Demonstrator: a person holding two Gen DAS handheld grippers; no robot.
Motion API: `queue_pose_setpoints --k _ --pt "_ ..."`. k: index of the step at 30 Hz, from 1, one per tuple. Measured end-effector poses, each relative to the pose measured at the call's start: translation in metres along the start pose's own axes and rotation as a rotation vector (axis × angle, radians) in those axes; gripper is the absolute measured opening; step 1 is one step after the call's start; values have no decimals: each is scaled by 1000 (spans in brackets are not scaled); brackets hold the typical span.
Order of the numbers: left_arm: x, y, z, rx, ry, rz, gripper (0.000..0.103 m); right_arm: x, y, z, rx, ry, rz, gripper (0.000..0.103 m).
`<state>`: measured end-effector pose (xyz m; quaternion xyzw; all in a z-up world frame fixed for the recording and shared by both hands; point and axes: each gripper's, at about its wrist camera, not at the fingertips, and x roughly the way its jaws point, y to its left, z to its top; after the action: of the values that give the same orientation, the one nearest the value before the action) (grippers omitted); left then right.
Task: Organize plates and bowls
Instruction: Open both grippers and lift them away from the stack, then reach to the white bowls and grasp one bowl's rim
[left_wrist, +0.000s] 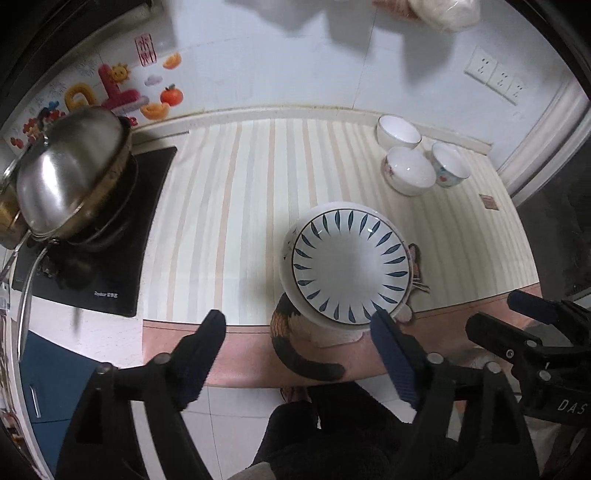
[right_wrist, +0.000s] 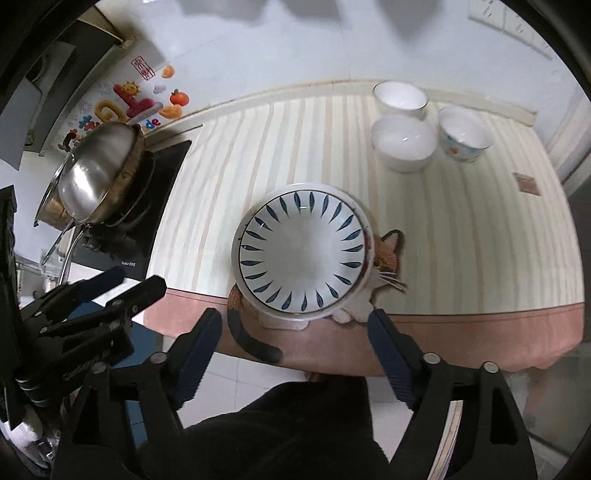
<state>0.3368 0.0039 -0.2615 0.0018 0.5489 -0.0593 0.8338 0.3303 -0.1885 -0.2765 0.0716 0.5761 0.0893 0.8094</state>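
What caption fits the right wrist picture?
Open right tongs above a leaf-patterned plate on a cat mat.

I see plate (right_wrist: 301, 251) white, dark-blue leaf rays | my tablecloth (right_wrist: 461, 229) cream, peach-grey stripes, pink border | cat mat (right_wrist: 386, 254) orange-white | bowls (right_wrist: 402, 142) white

white letters "das" stand on the right tool's black body (left_wrist: 570, 406) — the cooktop (left_wrist: 110, 291) brand is unreadable.
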Motion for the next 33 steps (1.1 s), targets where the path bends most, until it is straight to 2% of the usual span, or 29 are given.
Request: queue_pose_setpoints --k 6,11,17,21,27,31,33 --pt "-22 -1 -14 14 -30 -14 93 -30 5 -20 28 -53 -28 92" --pt "-38 -3 -18 13 -65 -14 94 -46 6 -29 39 -84 -40 93" --pt "-29 -6 -3 -11 -57 -16 94 -47 -6 -23 67 -99 9 94" --pt "-10 -15 25 -19 -85 -6 94 -37 -32 0 103 -112 87 94" --pt "36 -47 96 2 -106 -1 94 -4 -93 60 164 -109 99 94" --pt "83 -73 146 19 -79 4 94 34 -140 106 188 -72 90 94" --pt "112 -83 170 3 -46 -6 94 55 -162 125 211 -43 115 94"
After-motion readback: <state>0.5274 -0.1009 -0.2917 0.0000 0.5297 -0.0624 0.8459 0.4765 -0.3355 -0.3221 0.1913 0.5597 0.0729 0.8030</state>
